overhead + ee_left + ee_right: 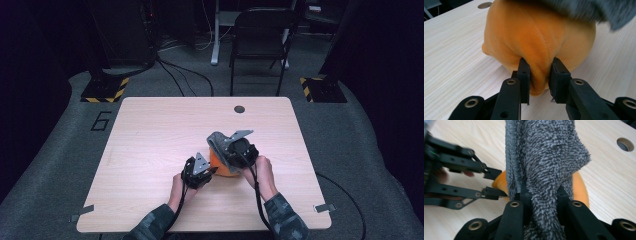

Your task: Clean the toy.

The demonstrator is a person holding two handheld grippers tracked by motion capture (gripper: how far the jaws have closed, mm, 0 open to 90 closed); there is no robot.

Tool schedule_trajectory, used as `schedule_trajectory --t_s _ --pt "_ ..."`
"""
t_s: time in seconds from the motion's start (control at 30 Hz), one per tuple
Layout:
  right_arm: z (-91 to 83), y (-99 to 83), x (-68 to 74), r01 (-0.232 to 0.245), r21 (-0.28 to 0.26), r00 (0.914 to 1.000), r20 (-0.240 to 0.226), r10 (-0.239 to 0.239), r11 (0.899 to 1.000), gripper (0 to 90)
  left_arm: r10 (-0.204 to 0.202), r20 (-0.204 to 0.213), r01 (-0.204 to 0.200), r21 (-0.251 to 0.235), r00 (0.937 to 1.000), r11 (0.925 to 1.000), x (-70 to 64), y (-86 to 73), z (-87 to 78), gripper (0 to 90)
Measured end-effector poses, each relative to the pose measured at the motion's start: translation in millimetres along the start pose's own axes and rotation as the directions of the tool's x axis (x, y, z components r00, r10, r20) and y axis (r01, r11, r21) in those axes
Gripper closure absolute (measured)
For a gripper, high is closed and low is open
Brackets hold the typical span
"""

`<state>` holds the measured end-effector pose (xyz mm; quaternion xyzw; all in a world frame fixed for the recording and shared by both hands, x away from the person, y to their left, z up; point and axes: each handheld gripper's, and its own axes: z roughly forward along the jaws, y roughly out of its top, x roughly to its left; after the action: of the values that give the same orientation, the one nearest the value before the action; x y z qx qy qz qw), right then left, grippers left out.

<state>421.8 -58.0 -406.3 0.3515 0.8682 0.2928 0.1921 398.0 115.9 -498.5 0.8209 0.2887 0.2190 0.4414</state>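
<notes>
Two grippers at work, my left gripper [539,75] pinching the orange plush [536,37], my right gripper [541,197] clamped on the grey cloth [544,152], wooden table [150,130] beneath.

Left gripper [539,75] pinching an orange plush [536,40].
Jaws rise from 6 o'clock, clamped on a fold; grey cloth [596,10] drapes at 1 o'clock; table [454,50] beneath.

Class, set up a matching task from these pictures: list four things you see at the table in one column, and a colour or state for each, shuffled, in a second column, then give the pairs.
1. plush toy
2. fuzzy cloth
3. left gripper
4. table

a. pale wood
b. pinching a fold of orange fabric
c. grey, held by the right gripper
d. orange

Pairs: 1-d, 2-c, 3-b, 4-a
</notes>
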Motion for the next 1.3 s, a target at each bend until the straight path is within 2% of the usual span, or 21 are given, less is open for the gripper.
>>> schedule_trajectory --t_s 0.07,0.13,0.27,0.3,0.37,0.4,0.53,0.7,0.83,0.9,0.97,1.0,1.13,1.23,1.3 --pt "6.1 -2.3 0.4 0.002 0.019 0.9998 0.021 -0.003 1.0 75.6 -0.007 0.014 0.007 0.002 0.9999 1.0 0.9 -0.7 -0.1 74.3" --pt "4.6 -4.6 -6.0 -0.039 0.037 0.9992 0.008 0.039 0.999 75.8 -0.01 0.015 0.01 -0.005 0.9998 0.9999 0.7 -0.1 -0.1 74.7" --pt "4.3 -11.8 -25.2 -0.059 0.051 0.9981 0.019 0.058 0.997 75.9 -0.009 0.022 0.009 -0.003 0.9997 1.0 0.3 0.3 -0.1 75.0" --pt "4.5 -14.1 -28.7 -0.086 0.062 0.9959 0.031 0.085 0.994 75.9 -0.009 0.021 0.009 -0.004 0.9997 0.9999 0.4 0.3 -0.1 75.0" --pt "6.0 -19.1 -39.7 -0.103 0.075 0.9939 0.046 0.1 0.992 75.9 -0.011 0.025 0.011 -0.003 0.9996 0.9999 0.9 0.3 -0.3 75.0" --pt "7.0 -21.9 -44.5 -0.126 0.081 0.9909 0.057 0.122 0.989 75.9 -0.011 0.027 0.011 -0.004 0.9996 0.9999 0.9 0.3 -0.3 74.9" --pt "15.0 -33.4 -61.3 -0.174 0.11 0.9841 0.055 0.169 0.979 75.9 -0.005 0.037 0.005 -0.01 0.9993 0.9999 0.7 0.7 -0.2 74.7" --pt "20.6 -39.8 -68.6 -0.206 0.135 0.9772 0.079 0.197 0.969 75.9 -0.003 0.039 0.003 -0.009 0.9992 1.0 0.8 0.9 -0.3 74.7" --pt "26.4 -45.2 -73.3 -0.241 0.167 0.9677 0.116 0.224 0.956 75.8 -0.002 0.04 0.002 -0.009 0.9992 1.0 0.5 1.0 -0.4 74.7" --pt "22.2 -44.5 -76.0 -0.236 0.157 0.9693 0.108 0.221 0.959 75.6 -0.002 0.04 0.002 -0.01 0.9992 0.9999 0.9 1.1 -0.7 74.7" --pt "11.9 -38.7 -73.4 -0.211 0.129 0.9743 0.109 0.197 0.969 75.6 -0.006 0.037 0.007 -0.008 0.9993 0.9999 1.3 1.1 -1.0 74.6" --pt "5.8 -34.7 -70.1 -0.2 0.107 0.9772 0.095 0.19 0.974 75.5 -0.007 0.037 0.007 -0.009 0.9993 0.9999 1.2 1.2 -1.0 74.6" --pt "-13.3 -15.5 -45.4 -0.147 0.016 0.9891 0.005 0.147 0.989 75.5 -0.001 0.038 0.002 -0.014 0.9993 0.9999 -0.9 2.2 -1.2 74.6" --pt "-13.6 -5.3 -22.1 -0.08 -0.013 0.9959 -0.044 0.079 0.997 75.5 0.0 0.036 0.0 -0.013 0.9993 0.9999 -1.8 2.8 -1.4 74.6" --pt "-6.1 -3.1 -11.2 -0.045 0.006 0.9979 -0.047 0.046 0.999 75.4 -0.005 0.034 0.005 -0.011 0.9994 0.9999 -1.9 2.4 -0.9 74.7"
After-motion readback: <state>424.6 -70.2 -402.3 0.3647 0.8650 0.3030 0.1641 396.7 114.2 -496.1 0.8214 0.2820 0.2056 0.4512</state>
